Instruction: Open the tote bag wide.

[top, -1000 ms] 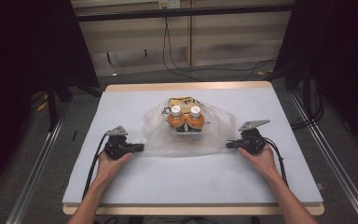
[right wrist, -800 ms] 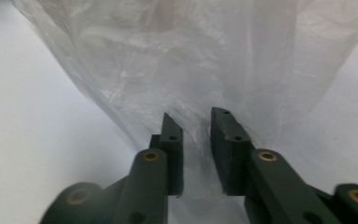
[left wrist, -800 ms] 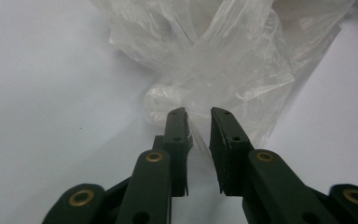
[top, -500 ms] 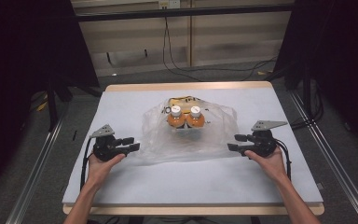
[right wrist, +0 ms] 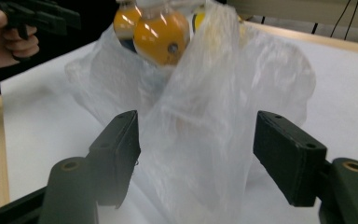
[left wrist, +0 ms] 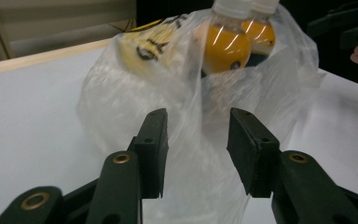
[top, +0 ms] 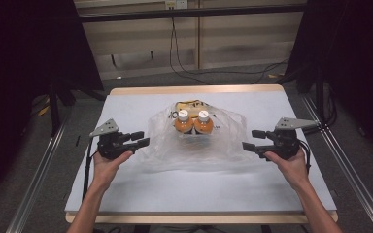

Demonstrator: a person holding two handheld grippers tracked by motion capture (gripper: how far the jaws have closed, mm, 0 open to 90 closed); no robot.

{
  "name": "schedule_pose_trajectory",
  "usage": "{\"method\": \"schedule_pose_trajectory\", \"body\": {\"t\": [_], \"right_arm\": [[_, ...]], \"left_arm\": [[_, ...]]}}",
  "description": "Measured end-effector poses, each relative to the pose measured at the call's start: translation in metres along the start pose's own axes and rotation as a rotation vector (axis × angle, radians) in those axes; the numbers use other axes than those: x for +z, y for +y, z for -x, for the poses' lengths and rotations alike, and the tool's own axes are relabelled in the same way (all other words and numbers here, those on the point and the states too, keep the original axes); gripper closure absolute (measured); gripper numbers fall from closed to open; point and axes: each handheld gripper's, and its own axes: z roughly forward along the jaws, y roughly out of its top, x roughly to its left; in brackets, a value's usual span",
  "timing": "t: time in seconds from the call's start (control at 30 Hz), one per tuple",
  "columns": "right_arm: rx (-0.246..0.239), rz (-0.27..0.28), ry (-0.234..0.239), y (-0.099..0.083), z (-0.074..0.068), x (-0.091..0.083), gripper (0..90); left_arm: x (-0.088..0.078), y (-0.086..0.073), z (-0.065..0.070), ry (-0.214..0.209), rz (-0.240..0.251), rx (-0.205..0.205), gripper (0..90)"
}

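Observation:
A clear plastic bag [top: 194, 145] lies slumped at mid-table, holding two orange bottles with white caps [top: 193, 122] and a yellow packet [top: 192, 104] behind them. My left gripper [top: 141, 139] hovers at the bag's left edge. Its jaws have just come open and then narrowed slightly, and its pads do not press on anything. In the left gripper view [left wrist: 196, 140] loose bag film [left wrist: 135, 93] shows in the gap below the bottles [left wrist: 226, 44]. My right gripper [top: 252, 139] hovers off the bag's right edge, its jaws just opening. Between them [right wrist: 196, 149] a fold of film [right wrist: 242, 84] rises untouched.
The white table mat [top: 126, 194] has a wooden rim [top: 194, 90] at the far edge. Metal rails [top: 349, 179] run along both sides of the table. Cables [top: 223, 73] lie on the floor behind. Each gripper view shows the other hand's gripper [left wrist: 349, 25] [right wrist: 42, 18] across the bag.
Both grippers have let go of the bag's side edges, opened, lifted and drawn slightly outward. The bag has slackened onto the table around the bottles.

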Motion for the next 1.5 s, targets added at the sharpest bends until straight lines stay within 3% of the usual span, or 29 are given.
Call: {"method": "schedule_pose_trajectory", "body": {"t": [0.17, 0.3, 0.37, 0.47, 0.53, 0.63, 0.73, 0.8, 0.87, 0.97, 1.1, 1.33, 1.4, 1.5], "right_arm": [[-0.038, -0.008, -0.016, 0.025, 0.005, 0.016, 34.6], [-0.036, -0.009, 0.000, 0.037, 0.013, 0.037, 34.6], [-0.032, -0.029, 0.010, 0.041, 0.018, 0.052, 35.5], [-0.039, -0.067, -0.001, 0.045, 0.026, 0.071, 51.1], [-0.034, -0.068, -0.003, 0.047, 0.033, 0.080, 70.1], [-0.014, -0.049, -0.009, 0.052, 0.046, 0.089, 88.8], [0.011, -0.054, -0.023, 0.058, 0.057, 0.095, 90.0], [-0.009, -0.101, -0.044, 0.060, 0.062, 0.103, 90.0], [-0.008, -0.122, -0.074, 0.058, 0.064, 0.110, 90.0], [0.033, -0.149, -0.079, 0.048, 0.073, 0.121, 90.0], [0.052, -0.207, -0.104, 0.030, 0.080, 0.136, 90.0], [0.088, -0.267, -0.115, 0.003, 0.088, 0.147, 90.0], [0.088, -0.288, -0.126, -0.002, 0.088, 0.150, 90.0], [0.081, -0.287, -0.129, -0.004, 0.086, 0.149, 90.0]], "left_arm": [[0.036, 0.014, -0.003, 0.027, -0.074, 0.043, 42.7], [0.064, 0.022, -0.009, 0.003, -0.158, 0.071, 44.4], [0.075, 0.026, -0.011, -0.007, -0.177, 0.090, 54.6], [0.083, 0.033, -0.019, -0.008, -0.182, 0.100, 76.2], [0.085, 0.038, -0.027, 0.014, -0.186, 0.098, 86.3], [0.086, 0.045, -0.042, 0.046, -0.177, 0.082, 90.0], [0.088, 0.046, -0.058, 0.051, -0.169, 0.045, 90.0], [0.093, 0.044, -0.060, 0.082, -0.184, 0.046, 90.0], [0.101, 0.037, -0.064, 0.084, -0.206, 0.024, 90.0], [0.108, 0.027, -0.070, 0.083, -0.240, 0.002, 90.0], [0.119, 0.014, -0.072, 0.070, -0.290, -0.010, 90.0], [0.134, -0.002, -0.077, 0.059, -0.339, -0.038, 89.7], [0.137, -0.006, -0.077, 0.067, -0.370, -0.029, 88.0], [0.135, -0.006, -0.077, 0.070, -0.361, -0.040, 83.5]]}}
